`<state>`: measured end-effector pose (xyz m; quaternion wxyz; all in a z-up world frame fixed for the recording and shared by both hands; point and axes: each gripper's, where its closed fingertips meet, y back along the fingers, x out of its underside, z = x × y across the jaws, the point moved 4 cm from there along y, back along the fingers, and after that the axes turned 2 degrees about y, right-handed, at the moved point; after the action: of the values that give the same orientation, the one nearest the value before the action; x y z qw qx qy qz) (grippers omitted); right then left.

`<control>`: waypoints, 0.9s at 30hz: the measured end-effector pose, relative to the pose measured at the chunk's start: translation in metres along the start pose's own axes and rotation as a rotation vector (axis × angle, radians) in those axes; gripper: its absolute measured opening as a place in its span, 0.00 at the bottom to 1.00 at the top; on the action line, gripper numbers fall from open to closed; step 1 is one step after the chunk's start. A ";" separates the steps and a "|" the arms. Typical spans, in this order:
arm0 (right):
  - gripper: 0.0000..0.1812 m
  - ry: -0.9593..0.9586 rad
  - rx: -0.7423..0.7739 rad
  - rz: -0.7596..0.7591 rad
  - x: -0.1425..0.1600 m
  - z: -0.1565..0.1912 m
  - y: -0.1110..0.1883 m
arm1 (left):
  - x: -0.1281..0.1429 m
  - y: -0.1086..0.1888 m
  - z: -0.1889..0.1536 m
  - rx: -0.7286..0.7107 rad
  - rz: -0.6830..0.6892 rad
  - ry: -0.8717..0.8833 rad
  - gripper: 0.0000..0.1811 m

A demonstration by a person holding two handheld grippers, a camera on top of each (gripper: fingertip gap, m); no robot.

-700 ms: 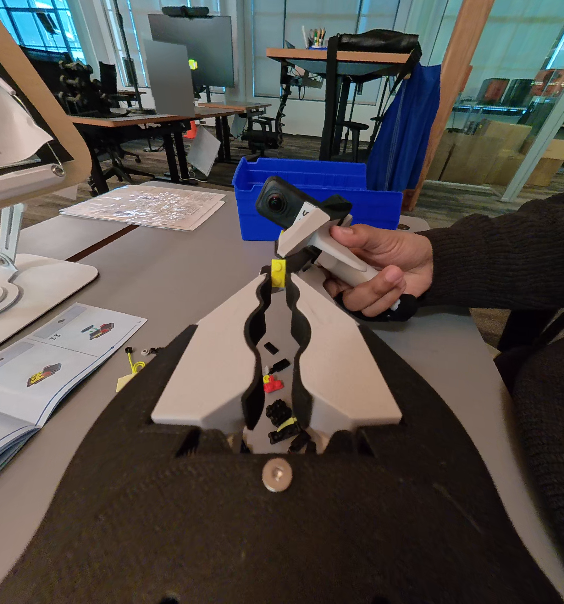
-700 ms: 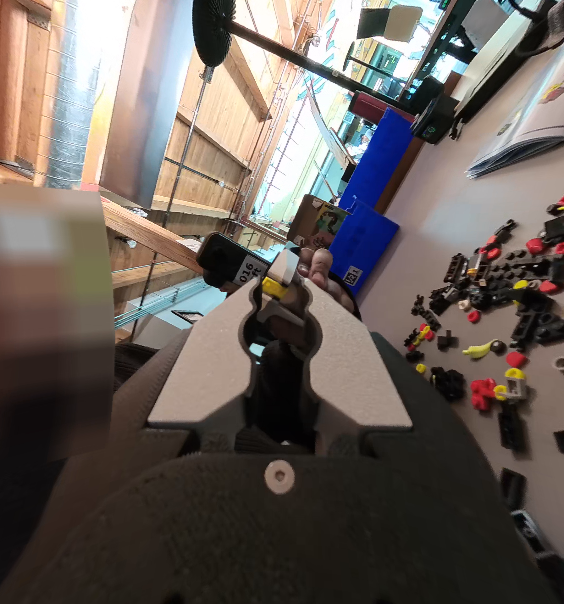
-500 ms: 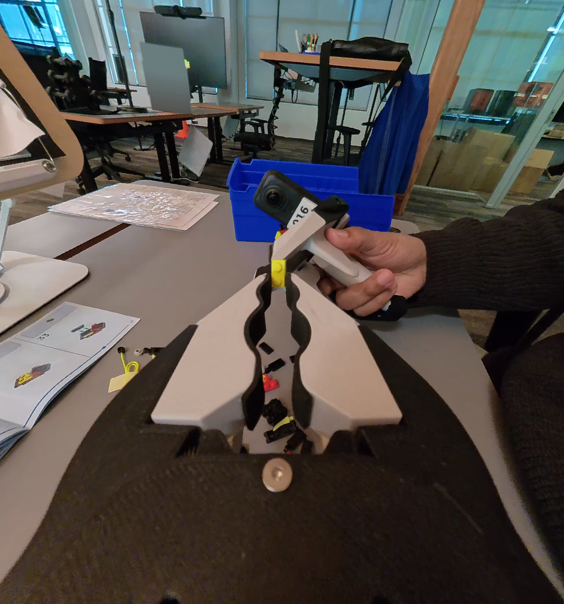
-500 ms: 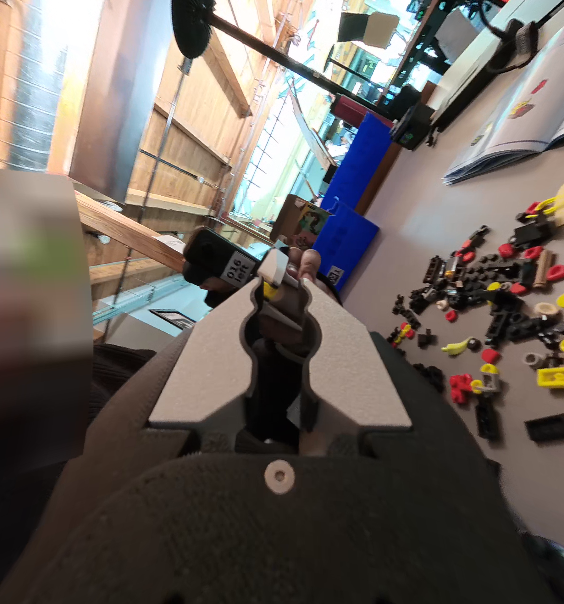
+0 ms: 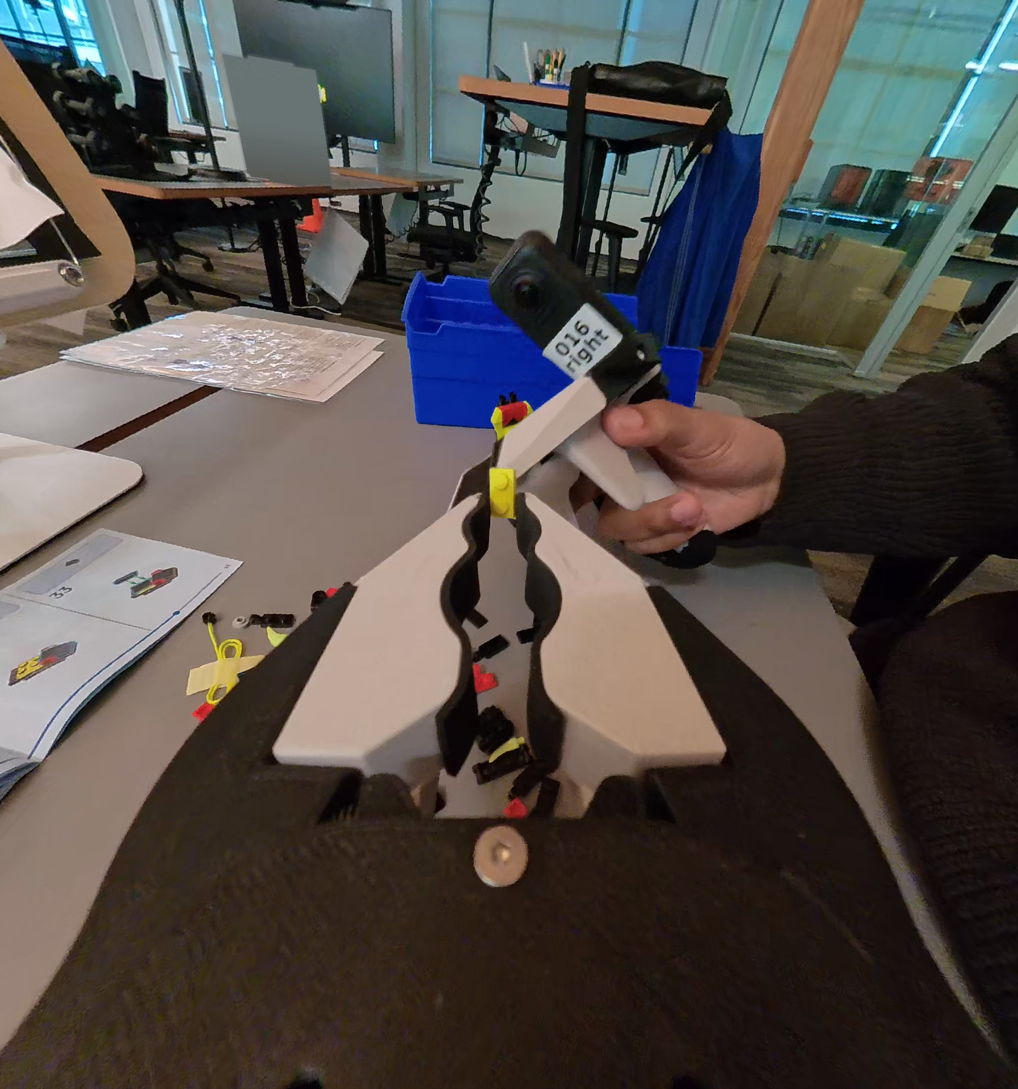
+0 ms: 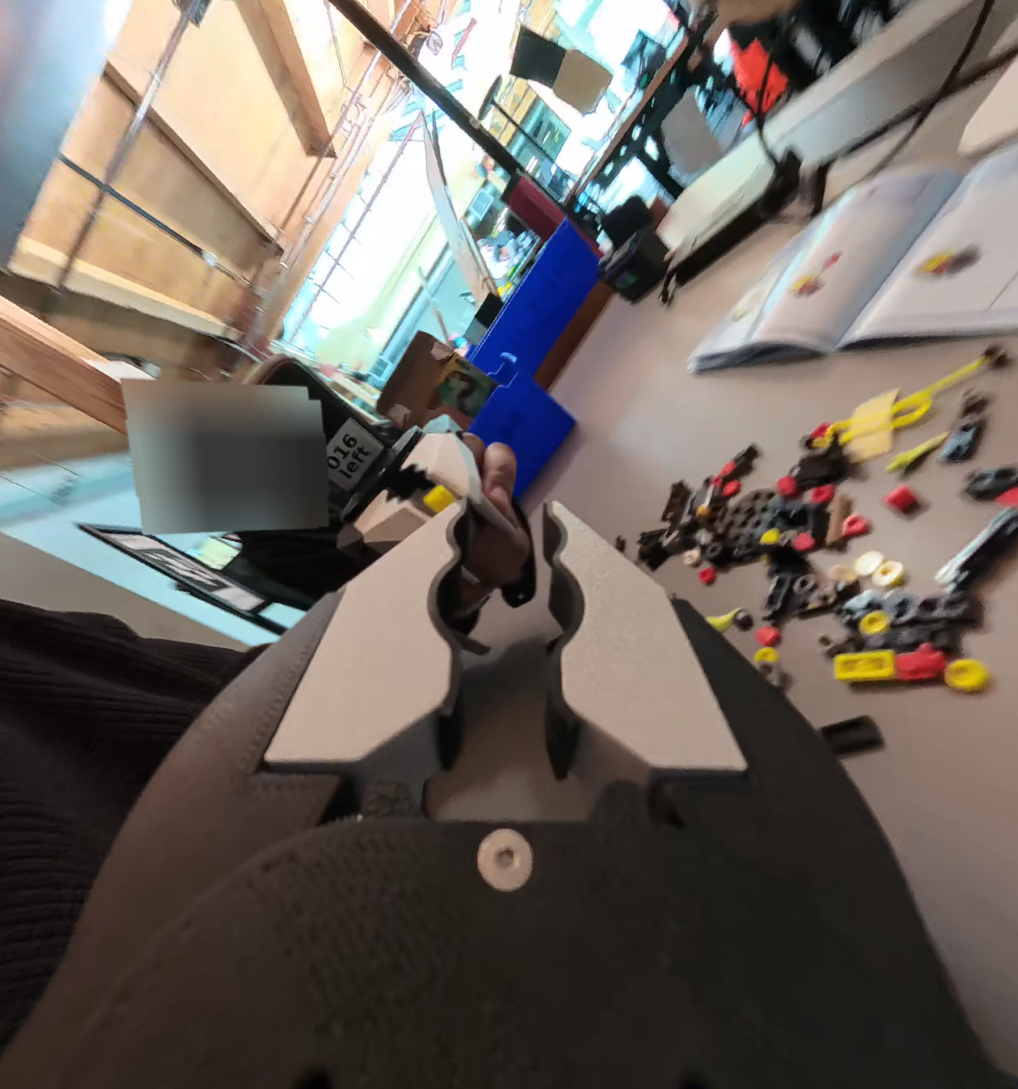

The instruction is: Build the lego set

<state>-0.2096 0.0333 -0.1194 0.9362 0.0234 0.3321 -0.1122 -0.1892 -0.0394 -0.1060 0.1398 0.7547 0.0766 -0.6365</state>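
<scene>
My left gripper (image 5: 502,508) is shut on a small yellow brick (image 5: 502,494) and holds it up above the table. My right gripper (image 6: 503,521) is open and empty. In the left wrist view the right gripper (image 5: 521,471) sits in a hand (image 5: 689,465), its fingertips right beside the yellow brick. A small yellow, red and black piece (image 5: 509,409) shows just above that fingertip; I cannot tell whether it joins the brick. The right wrist view shows the left gripper (image 6: 421,492) with the yellow brick (image 6: 439,498) in it.
Several loose black, red and yellow bricks (image 6: 789,530) lie on the grey table (image 5: 294,471), also under my left fingers (image 5: 495,731). An open instruction booklet (image 5: 70,636) lies left, plastic-covered sheets (image 5: 223,353) behind it. A blue bin (image 5: 465,365) stands at the back. A white stand base (image 5: 35,495) is far left. My two grippers' fingertips are within a few centimetres of each other.
The right gripper has lifted and tilted up away from the yellow brick; its view has swung toward the table. The yellow, red and black piece has come into view. The left gripper keeps its hold.
</scene>
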 end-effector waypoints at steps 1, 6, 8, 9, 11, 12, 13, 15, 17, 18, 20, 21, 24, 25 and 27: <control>0.13 0.036 0.005 -0.010 -0.003 0.002 0.001 | 0.001 0.000 0.001 -0.005 0.008 0.001 0.04; 0.13 0.213 0.059 -0.016 -0.007 0.011 0.002 | 0.006 -0.002 0.005 -0.031 0.040 0.010 0.04; 0.13 0.270 0.070 0.001 -0.004 0.014 0.000 | 0.008 -0.003 0.005 -0.035 0.053 0.007 0.04; 0.13 0.294 0.085 0.012 -0.003 0.015 -0.001 | 0.009 -0.004 0.005 -0.036 0.058 0.006 0.04; 0.13 0.330 0.103 0.026 -0.001 0.015 -0.002 | 0.009 -0.004 0.005 -0.038 0.066 0.005 0.04; 0.12 0.342 0.109 0.030 -0.001 0.015 -0.002 | 0.010 -0.005 0.005 -0.038 0.070 0.004 0.04; 0.12 0.350 0.114 0.033 -0.001 0.015 -0.003 | 0.010 -0.005 0.005 -0.039 0.074 0.001 0.04; 0.09 0.353 0.132 0.039 0.000 0.013 -0.003 | 0.010 -0.005 0.004 -0.041 0.072 -0.008 0.03; 0.09 0.339 0.135 0.038 -0.001 0.011 -0.002 | 0.010 -0.005 0.004 -0.045 0.072 -0.015 0.04; 0.08 0.329 0.131 0.039 0.000 0.011 -0.002 | 0.010 -0.005 0.004 -0.049 0.073 -0.017 0.03; 0.07 0.320 0.127 0.040 0.000 0.010 -0.002 | 0.011 -0.005 0.005 -0.056 0.076 -0.021 0.03; 0.06 0.319 0.128 0.042 0.000 0.010 -0.002 | 0.011 -0.005 0.005 -0.060 0.078 -0.024 0.03; 0.04 0.318 0.144 0.050 0.000 0.007 -0.001 | 0.012 -0.005 0.007 -0.074 0.083 -0.033 0.03; 0.04 0.314 0.148 0.052 0.000 0.006 -0.001 | 0.012 -0.005 0.007 -0.077 0.084 -0.033 0.03; 0.03 0.299 0.156 0.059 0.001 0.003 0.000 | 0.012 -0.005 0.008 -0.081 0.085 -0.035 0.03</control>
<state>-0.2070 0.0327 -0.1175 0.8745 0.1221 0.4573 -0.1055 -0.1958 -0.0381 -0.1196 0.1987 0.7396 0.0677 -0.6394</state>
